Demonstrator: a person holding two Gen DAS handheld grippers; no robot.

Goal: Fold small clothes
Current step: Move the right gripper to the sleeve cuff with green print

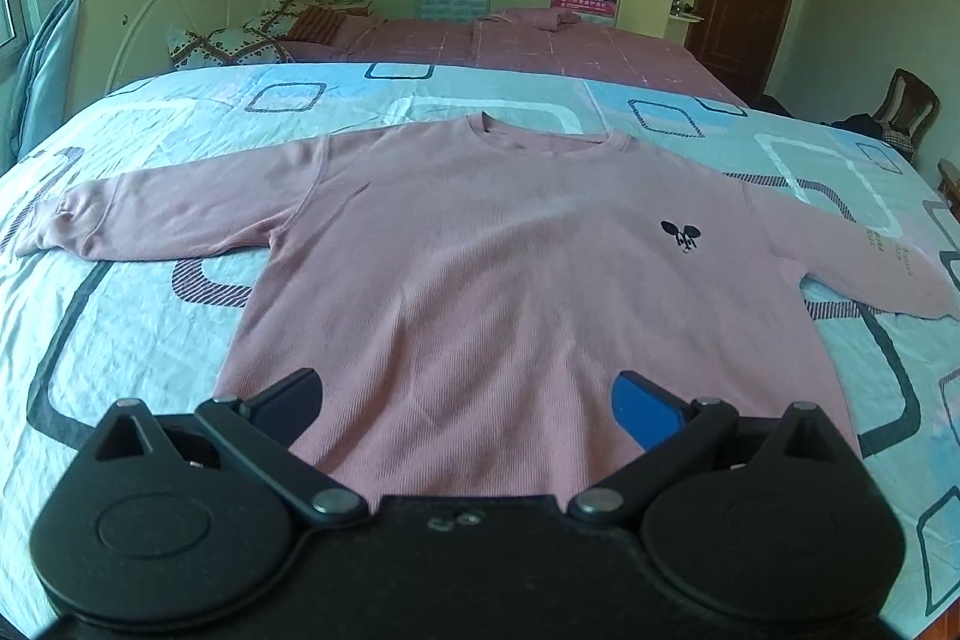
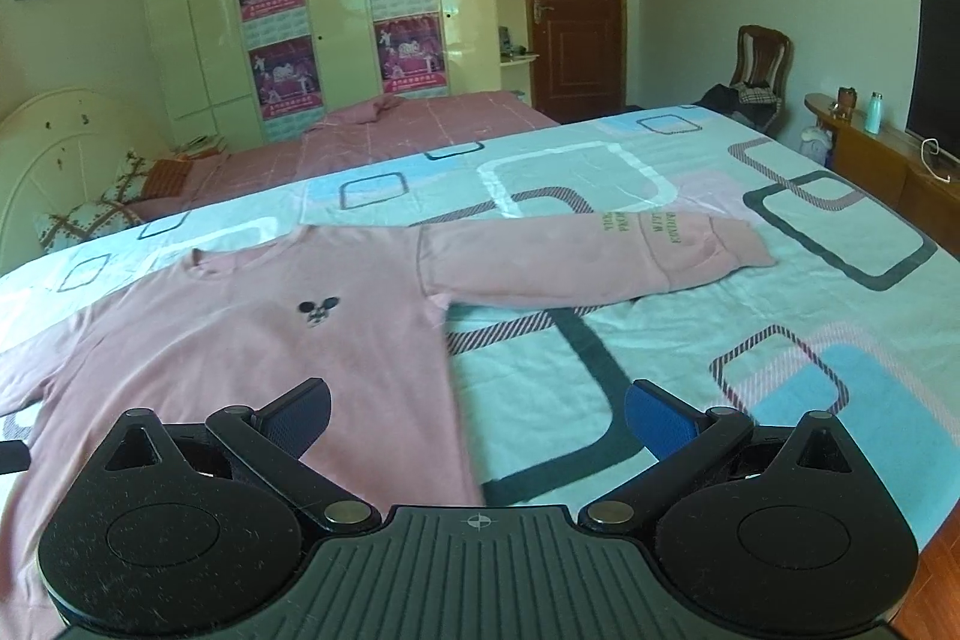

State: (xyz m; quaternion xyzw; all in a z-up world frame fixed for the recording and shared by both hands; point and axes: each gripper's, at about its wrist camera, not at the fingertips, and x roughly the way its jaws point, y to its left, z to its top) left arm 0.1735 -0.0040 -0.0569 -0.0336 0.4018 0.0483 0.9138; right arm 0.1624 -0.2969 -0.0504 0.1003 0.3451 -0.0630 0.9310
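The pink sweatshirt [image 1: 480,268] is lying flat, collar pointing toward twelve o'clock, sleeves stretching nine to three. The left gripper [image 1: 468,400] and right gripper [image 2: 477,415] are both gaping wide, holding nothing.

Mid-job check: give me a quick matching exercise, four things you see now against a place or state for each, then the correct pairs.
Column one:
1. pink sweatshirt
2. left gripper
3. small black emblem
4. sleeve with printed lettering

Column two:
A. fingers open, above the hem
B. stretched out sideways on the bedspread
C. spread flat, front up
D. on the chest

Pairs: 1-C, 2-A, 3-D, 4-B
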